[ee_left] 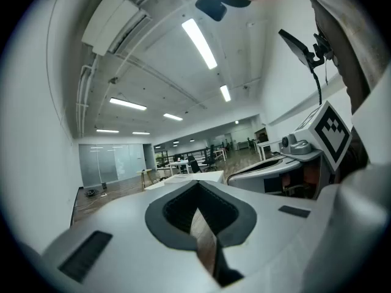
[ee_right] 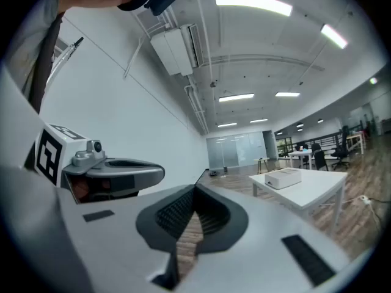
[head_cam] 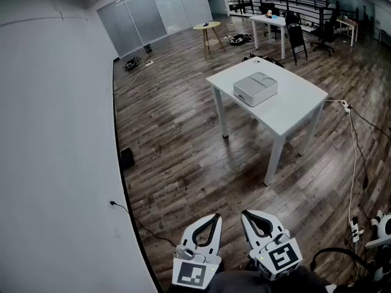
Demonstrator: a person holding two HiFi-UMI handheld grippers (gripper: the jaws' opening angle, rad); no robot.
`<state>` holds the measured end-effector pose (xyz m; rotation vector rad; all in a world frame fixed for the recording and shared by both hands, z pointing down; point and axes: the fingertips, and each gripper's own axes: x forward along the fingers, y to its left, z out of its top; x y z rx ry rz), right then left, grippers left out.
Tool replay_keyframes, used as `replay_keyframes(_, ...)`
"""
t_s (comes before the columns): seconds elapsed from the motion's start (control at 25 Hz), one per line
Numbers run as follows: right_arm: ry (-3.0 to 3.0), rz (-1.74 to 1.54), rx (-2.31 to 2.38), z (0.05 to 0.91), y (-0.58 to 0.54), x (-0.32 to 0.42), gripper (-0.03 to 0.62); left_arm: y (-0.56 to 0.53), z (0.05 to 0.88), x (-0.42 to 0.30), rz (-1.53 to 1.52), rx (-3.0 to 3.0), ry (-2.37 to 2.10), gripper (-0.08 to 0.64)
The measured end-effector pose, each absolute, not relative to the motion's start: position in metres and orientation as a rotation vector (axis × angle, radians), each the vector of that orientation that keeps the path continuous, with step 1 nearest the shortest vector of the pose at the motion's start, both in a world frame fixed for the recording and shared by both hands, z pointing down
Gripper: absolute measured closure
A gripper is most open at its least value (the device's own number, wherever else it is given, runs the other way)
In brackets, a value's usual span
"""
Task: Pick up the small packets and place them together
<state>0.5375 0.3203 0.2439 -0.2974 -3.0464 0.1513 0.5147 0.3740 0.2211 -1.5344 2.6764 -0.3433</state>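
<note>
1. At the bottom edge of the head view, well apart from the white surface (head_cam: 297,105), the left tool (head_cam: 214,217) and the right tool (head_cam: 247,213) point level, side by side. Each has its jaws pressed together with nothing between them.
2. No small packets show in any view. A grey box (head_cam: 255,88) sits on the surface and may hold them, but whether it does cannot be told from here.
3. Likely trouble: arriving with the jaws pressed together would push a light packet away rather than take it, so both tools need spreading first.
4. If the packets are inside the box, a careless nudge could slide the box toward the surface's edge.
5. A cable (head_cam: 355,157) trails across the wooden floor just right of the surface and could catch a foot on the way over.
6. Count: two tools, one nearby surface, one grey box, no packets in sight.
</note>
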Motion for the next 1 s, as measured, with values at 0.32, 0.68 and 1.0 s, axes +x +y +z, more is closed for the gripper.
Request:
replay_keyframes(0.32, -3.044, 0.175, -0.331, 0.256, 0.293, 0.549, 0.589, 0.348, 0.230, 0.529, -0.363, -1.520, 2.697, 0.560)
replay_keyframes(0.68, -3.047, 0.257, -0.459, 0.265, 0.290, 0.535, 0.588, 0.343, 0.244, 0.517, -0.431, -1.472, 2.768, 0.561)
replay_keyframes(1.0, -2.992, 0.270, -0.502, 0.280, 0.295, 0.479, 0.586, 0.342, 0.258, 0.457, -0.386, -1.498, 2.787, 0.561)
